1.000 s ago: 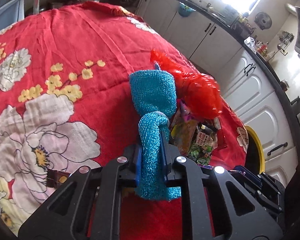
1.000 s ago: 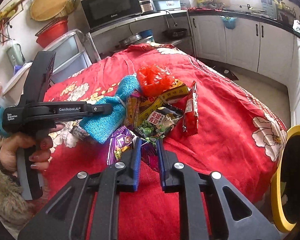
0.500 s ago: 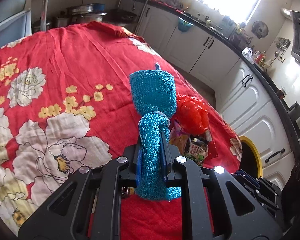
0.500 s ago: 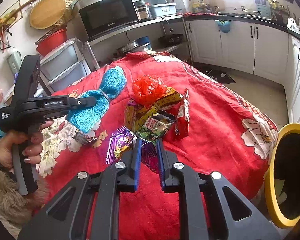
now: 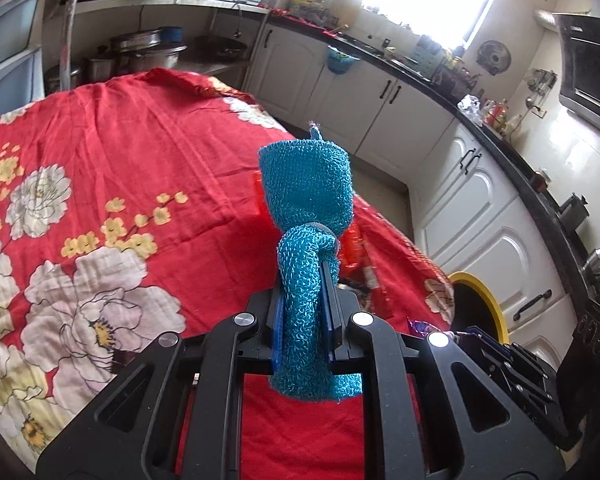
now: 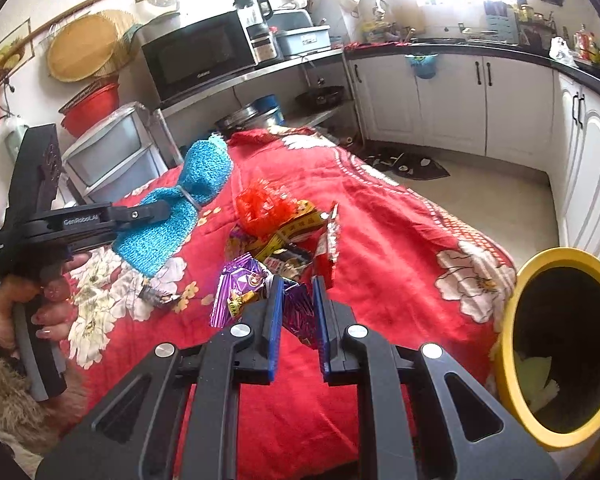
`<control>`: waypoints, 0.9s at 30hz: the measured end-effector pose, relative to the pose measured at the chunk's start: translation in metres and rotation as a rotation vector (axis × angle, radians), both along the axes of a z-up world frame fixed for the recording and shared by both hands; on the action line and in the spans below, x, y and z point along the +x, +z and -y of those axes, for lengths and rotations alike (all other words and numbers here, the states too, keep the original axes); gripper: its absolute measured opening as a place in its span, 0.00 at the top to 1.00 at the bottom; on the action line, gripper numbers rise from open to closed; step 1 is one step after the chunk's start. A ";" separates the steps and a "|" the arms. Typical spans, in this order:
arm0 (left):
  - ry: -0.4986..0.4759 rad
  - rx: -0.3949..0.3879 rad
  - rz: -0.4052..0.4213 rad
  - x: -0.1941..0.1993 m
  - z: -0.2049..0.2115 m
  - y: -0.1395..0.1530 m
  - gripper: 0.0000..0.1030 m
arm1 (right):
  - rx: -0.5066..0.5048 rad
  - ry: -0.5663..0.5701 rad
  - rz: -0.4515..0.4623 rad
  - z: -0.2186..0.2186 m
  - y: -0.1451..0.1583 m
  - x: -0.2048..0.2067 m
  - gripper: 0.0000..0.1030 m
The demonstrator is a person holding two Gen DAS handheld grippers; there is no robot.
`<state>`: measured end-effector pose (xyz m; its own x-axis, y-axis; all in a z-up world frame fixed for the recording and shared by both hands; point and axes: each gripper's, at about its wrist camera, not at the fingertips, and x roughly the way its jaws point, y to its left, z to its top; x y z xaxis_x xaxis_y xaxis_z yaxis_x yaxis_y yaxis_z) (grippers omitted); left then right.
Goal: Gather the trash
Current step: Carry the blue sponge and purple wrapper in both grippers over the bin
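Left gripper (image 5: 303,280), left wrist view: jaws clamped on a blue knitted cloth (image 5: 306,208) tied at its middle. The cloth stands up out of the fingers, its wide end at the far side. Compared with one second earlier, the gripper sits higher over the bench: more of the red floral cover (image 5: 140,168) and of the far cabinets shows, and the red plastic wrapper (image 5: 350,246), then in full view right of the cloth, is now mostly hidden behind it. A yellow-rimmed bin (image 5: 482,300) shows at the right, past the bench edge.

Right wrist view: right gripper (image 6: 296,292) has its jaws nearly shut on a purple foil wrapper (image 6: 240,292), whose near end lies between the blue pads. The grip is the same as one second earlier. The trash pile (image 6: 284,236) of snack packets lies just beyond the fingertips, with the red plastic wrapper (image 6: 266,204) on its far side. Compared with earlier, the left gripper (image 6: 168,210), held by a hand (image 6: 28,308) at the left, has carried the blue knitted cloth (image 6: 176,216) up and away from the pile; the cloth now hangs clear above the cover (image 6: 400,240). The yellow-rimmed bin (image 6: 508,344) stands at the near right and now fills more of the frame.
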<state>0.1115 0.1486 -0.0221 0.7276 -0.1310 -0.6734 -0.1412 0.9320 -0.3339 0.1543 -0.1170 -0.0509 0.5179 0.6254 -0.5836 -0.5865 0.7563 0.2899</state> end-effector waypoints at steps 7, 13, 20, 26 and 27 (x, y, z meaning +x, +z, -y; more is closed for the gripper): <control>-0.053 0.008 0.023 0.006 0.026 0.009 0.91 | 0.025 -0.060 0.018 0.025 0.008 0.002 0.86; -0.095 0.012 0.037 0.013 0.047 0.014 0.91 | 0.044 -0.114 0.033 0.046 0.015 0.003 0.86; -0.157 0.021 0.052 0.022 0.078 0.019 0.91 | 0.071 -0.179 0.045 0.075 0.023 0.005 0.86; -0.206 0.030 0.061 0.029 0.098 0.022 0.91 | 0.087 -0.237 0.053 0.098 0.027 0.005 0.86; -0.215 0.031 0.063 0.031 0.102 0.023 0.91 | 0.088 -0.245 0.054 0.101 0.027 0.004 0.86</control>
<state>0.1421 0.0465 0.0008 0.7262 -0.2674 -0.6334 0.0822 0.9484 -0.3062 0.1587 -0.2184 -0.0242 0.6891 0.5248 -0.4997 -0.4054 0.8508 0.3344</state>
